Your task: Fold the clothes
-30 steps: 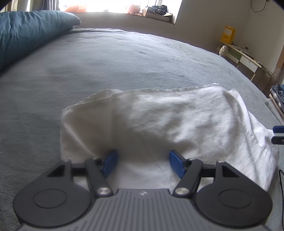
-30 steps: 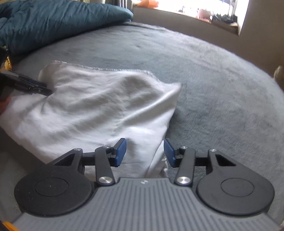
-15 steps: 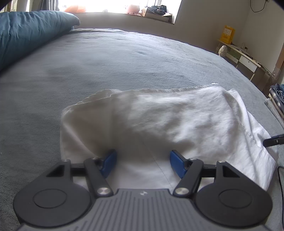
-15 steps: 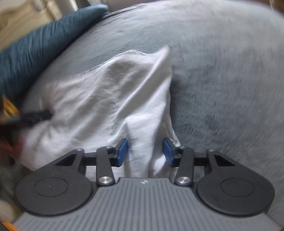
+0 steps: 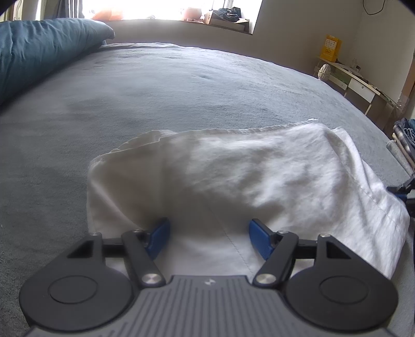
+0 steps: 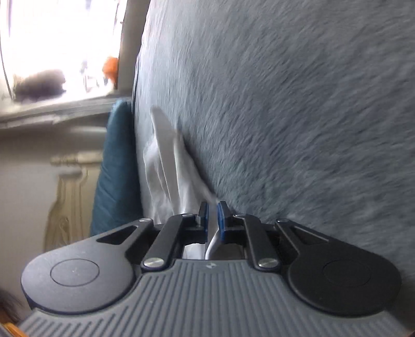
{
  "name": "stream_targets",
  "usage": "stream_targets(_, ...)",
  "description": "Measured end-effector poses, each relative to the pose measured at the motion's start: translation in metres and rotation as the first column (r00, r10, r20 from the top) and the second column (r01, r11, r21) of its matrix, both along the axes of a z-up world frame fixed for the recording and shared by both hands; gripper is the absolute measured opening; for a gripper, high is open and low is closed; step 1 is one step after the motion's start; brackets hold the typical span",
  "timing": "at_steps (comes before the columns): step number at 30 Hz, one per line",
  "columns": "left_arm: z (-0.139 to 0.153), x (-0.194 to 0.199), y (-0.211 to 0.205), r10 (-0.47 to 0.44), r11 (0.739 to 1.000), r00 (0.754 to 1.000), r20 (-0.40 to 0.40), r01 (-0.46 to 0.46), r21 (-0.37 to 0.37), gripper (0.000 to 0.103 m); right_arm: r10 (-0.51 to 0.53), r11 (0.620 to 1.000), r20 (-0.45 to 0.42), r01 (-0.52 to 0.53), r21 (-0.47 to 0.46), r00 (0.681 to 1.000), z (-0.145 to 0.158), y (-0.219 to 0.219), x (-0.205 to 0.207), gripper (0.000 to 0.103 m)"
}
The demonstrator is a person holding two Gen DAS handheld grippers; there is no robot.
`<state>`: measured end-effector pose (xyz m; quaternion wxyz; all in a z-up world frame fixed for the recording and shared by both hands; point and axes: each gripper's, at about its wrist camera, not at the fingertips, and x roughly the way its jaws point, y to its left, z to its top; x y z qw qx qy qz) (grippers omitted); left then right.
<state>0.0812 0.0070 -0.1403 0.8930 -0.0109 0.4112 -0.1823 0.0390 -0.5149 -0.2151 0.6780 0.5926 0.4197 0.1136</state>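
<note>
Both grippers are at the white garment [image 5: 259, 181], which lies in a loosely folded heap on the grey bedspread [image 5: 181, 90]. My right gripper [image 6: 212, 212] is rolled onto its side, so its view shows the bedspread [image 6: 311, 116] as a steep wall on the right; its jaws have just been closing and the blue pads [image 6: 223, 217] now pinch a thin edge of the white cloth [image 6: 168, 145], which runs away from the fingers in a narrow ridge against the bedspread. That picture is smeared with motion, so finer folds are hard to read. My left gripper [image 5: 208, 233] points down at the near edge of the garment with its blue pads [image 5: 158, 237] spread wide, resting on or just above the cloth and gripping nothing; a seam runs between them. At the right rim of the left view, the tip of my right gripper [image 5: 404, 188] shows at the garment's far right corner. A teal pillow [image 5: 39, 51] lies at the upper left of the bed, with a bright window ledge [image 5: 207, 23] beyond it.
</note>
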Motion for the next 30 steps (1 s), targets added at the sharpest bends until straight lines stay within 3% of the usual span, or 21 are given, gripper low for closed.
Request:
stream_targets(2,0.000,0.000,0.000,0.000,1.000,1.000,0.000,0.000,0.000,0.070,0.025,0.995,0.066,-0.018,-0.098,0.997,0.023,-0.001,0.000,0.010)
stream_targets(4,0.000,0.000,-0.001,0.000,1.000,1.000,0.000,0.000,-0.001,0.070,0.150,0.966,0.152,-0.112,-0.232,0.977,0.053,0.017,0.003,0.010)
stream_targets(6,0.000,0.000,-0.001,0.001,1.000,1.000,0.000,-0.001,-0.002,0.070,0.281,0.910,0.217,-0.188,-0.369,0.935,0.083,0.035,0.007,0.010)
stream_targets(8,-0.001,-0.001,-0.001,0.001,1.000,1.000,0.002,-0.001,0.000,0.071,0.440,0.825,0.248,-0.279,-0.492,0.863,0.105,0.061,0.011,0.010)
stream_targets(10,-0.001,-0.002,-0.002,0.001,1.000,1.000,0.003,-0.001,0.002,0.071,0.557,0.753,0.236,-0.363,-0.549,0.796,0.105,0.089,0.012,0.009)
stream_targets(12,0.000,-0.002,0.000,0.002,1.000,1.000,0.002,-0.002,-0.002,0.071,0.562,0.740,0.182,-0.391,-0.548,0.807,0.086,0.099,0.015,0.009)
stream_targets(15,0.001,-0.002,0.002,-0.002,1.000,1.000,0.001,0.002,-0.012,0.071,0.452,0.809,0.067,-0.377,-0.451,0.889,0.039,0.081,0.019,0.001)
stream_targets(17,0.002,-0.001,0.004,-0.005,1.000,1.000,-0.002,0.005,-0.020,0.071,0.341,0.910,0.068,-0.311,-0.276,0.938,0.023,0.061,0.019,0.005)
stream_targets(18,0.003,-0.001,0.006,-0.003,1.000,1.000,-0.003,0.003,-0.026,0.071,0.307,0.929,0.080,-0.280,-0.243,0.948,0.025,0.056,0.017,0.006)
stream_targets(24,0.006,0.002,0.017,0.048,0.995,0.999,-0.018,-0.049,-0.082,0.071,0.264,0.945,0.205,-0.210,-0.252,0.942,0.056,0.050,0.008,0.010)
stream_targets(30,0.013,0.003,0.027,0.088,0.989,0.996,-0.028,-0.091,-0.114,0.071,0.148,0.976,0.066,-0.135,-0.168,0.987,0.015,0.040,0.007,0.013)
